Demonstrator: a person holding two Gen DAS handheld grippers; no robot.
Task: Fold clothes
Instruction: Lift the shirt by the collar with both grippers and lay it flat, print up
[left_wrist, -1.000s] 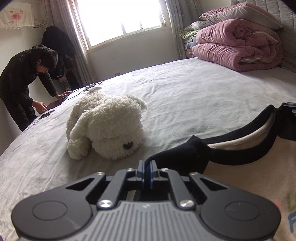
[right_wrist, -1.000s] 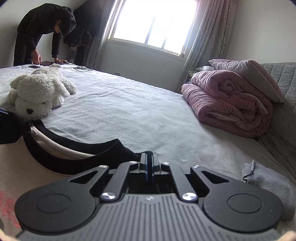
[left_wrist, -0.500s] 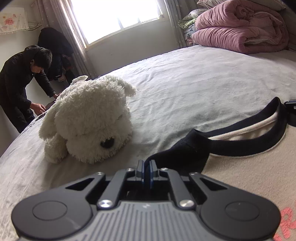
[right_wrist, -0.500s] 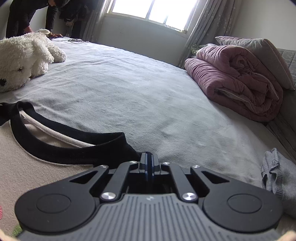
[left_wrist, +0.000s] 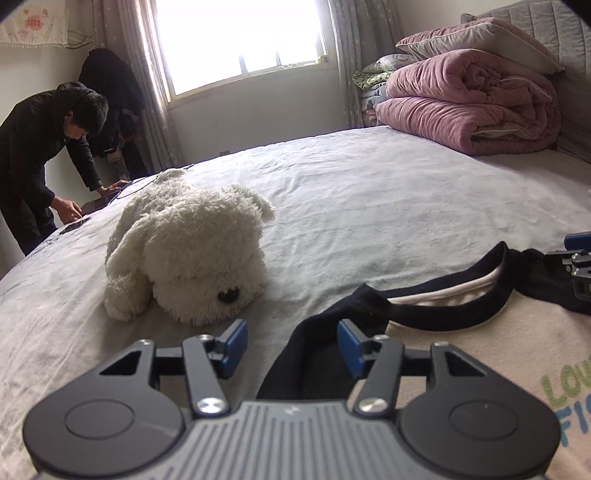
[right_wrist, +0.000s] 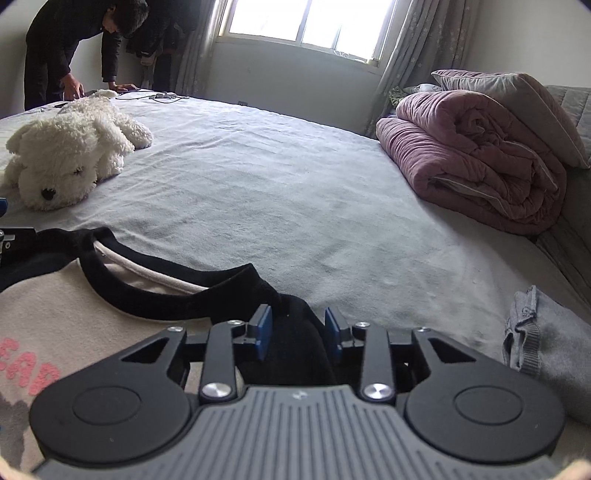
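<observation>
A cream sweater (left_wrist: 461, 350) with a black collar and black shoulders lies flat on the grey bed, its neckline towards the window. My left gripper (left_wrist: 293, 345) hovers over the sweater's left shoulder. Its jaws are opening, and the black fabric lies loose between the blue pads, nearer the right one. My right gripper (right_wrist: 297, 330) is at the other shoulder of the sweater (right_wrist: 55, 302), jaws also opening, with black cloth between the pads and no visible pinch. Each gripper shows at the edge of the other's view: the right gripper (left_wrist: 576, 266) and the left gripper (right_wrist: 7, 236).
A white plush dog (left_wrist: 192, 251) (right_wrist: 62, 155) lies just beyond the collar on the left. A folded pink quilt (left_wrist: 469, 107) (right_wrist: 472, 155) and pillows sit at the headboard. A grey garment (right_wrist: 546, 350) lies to the right. A person (left_wrist: 40, 147) leans over the far bed edge.
Both grippers were shut on the sweater's black shoulders; now both have let go, their pads standing apart. The shoulders rest on the bed.
</observation>
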